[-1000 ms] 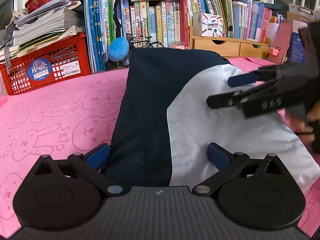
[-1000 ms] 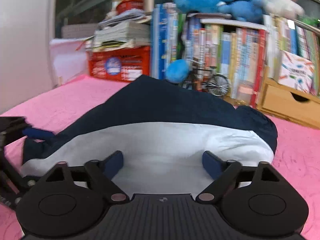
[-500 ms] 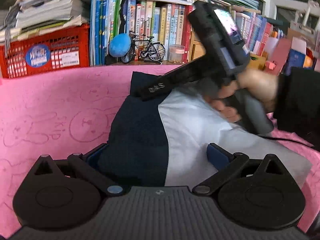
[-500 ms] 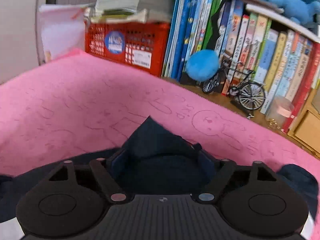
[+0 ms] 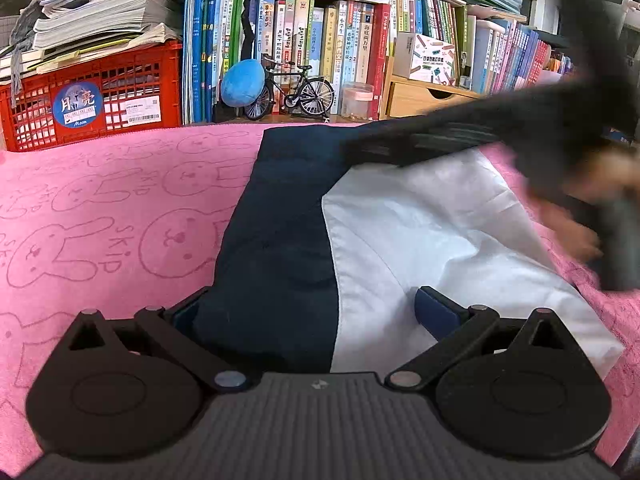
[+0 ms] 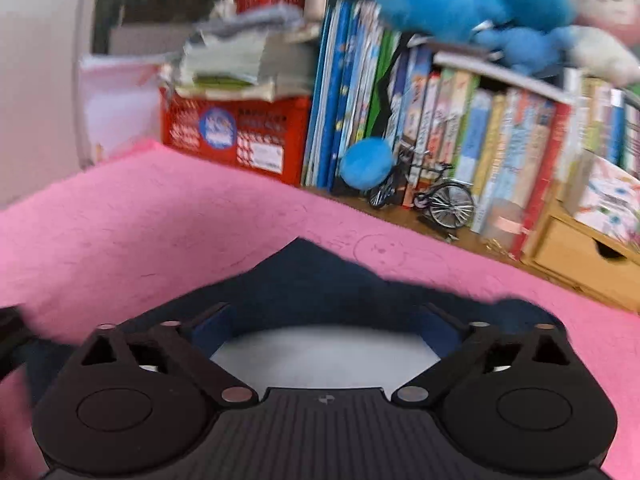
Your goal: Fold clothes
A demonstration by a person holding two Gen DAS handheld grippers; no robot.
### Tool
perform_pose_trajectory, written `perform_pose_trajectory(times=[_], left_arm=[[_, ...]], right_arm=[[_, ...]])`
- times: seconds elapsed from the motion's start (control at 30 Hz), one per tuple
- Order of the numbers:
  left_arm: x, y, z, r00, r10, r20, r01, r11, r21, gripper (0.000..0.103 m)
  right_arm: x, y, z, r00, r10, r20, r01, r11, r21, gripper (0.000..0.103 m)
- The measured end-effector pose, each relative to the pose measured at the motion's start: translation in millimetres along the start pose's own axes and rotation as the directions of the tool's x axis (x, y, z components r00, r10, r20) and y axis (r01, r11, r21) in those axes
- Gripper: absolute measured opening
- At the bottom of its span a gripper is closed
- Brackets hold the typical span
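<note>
The right claw [image 6: 326, 320] had just spread wide, releasing the folded garment [image 5: 280, 240]; the left claw [image 5: 316, 312], apparently open, straddled its edge; smoothing likely came next.

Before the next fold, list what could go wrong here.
1. The right claw has just been opening, jaws wide over the navy and white garment; the released fold may spring back.
2. The left claw straddles the garment's near edge with open jaws, so it may not pin the cloth if the garment gets tugged.
3. The toy bicycle stands close behind the pink towel; a far sweep might knock it.
</note>
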State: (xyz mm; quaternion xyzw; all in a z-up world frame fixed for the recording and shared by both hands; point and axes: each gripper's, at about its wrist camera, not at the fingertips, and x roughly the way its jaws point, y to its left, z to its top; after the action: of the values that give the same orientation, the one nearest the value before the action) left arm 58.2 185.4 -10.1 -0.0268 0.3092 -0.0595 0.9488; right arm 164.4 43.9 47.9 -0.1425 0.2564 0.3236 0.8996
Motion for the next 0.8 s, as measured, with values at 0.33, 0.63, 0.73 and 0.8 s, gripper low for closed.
perform_pose_trajectory(times=[0.33,0.63,0.73,0.8], left_arm=[[-0.7,-2.0,-0.9,1.0,0.009,-0.001,-0.009,1.0,0.011,0.103],[-1.0,-3.6,-0.6,1.0,0.022,-0.003,-0.022,1.0,0.012,0.103],[-0.8,-4.3,-0.6,1.0,0.025,-0.003,-0.025,1.0,0.011,0.103],[-0.7,-4.4,-0.6,1.0,0.025,-0.003,-0.024,1.0,0.011,0.103]], right_arm=[[-114.2,12.2,-123.4,1.0,-0.015,-0.022,0.02,0.977,0.212,0.103],[-131.2,28.0,-142.1,0.998,-0.052,-0.027,0.056,0.978,0.203,0.103],[-128.8,33.3,-146.0,0.997,-0.08,-0.015,0.081,0.981,0.176,0.103],[-128.3,33.5,-148.7,0.996,-0.088,0.001,0.087,0.98,0.18,0.103]])
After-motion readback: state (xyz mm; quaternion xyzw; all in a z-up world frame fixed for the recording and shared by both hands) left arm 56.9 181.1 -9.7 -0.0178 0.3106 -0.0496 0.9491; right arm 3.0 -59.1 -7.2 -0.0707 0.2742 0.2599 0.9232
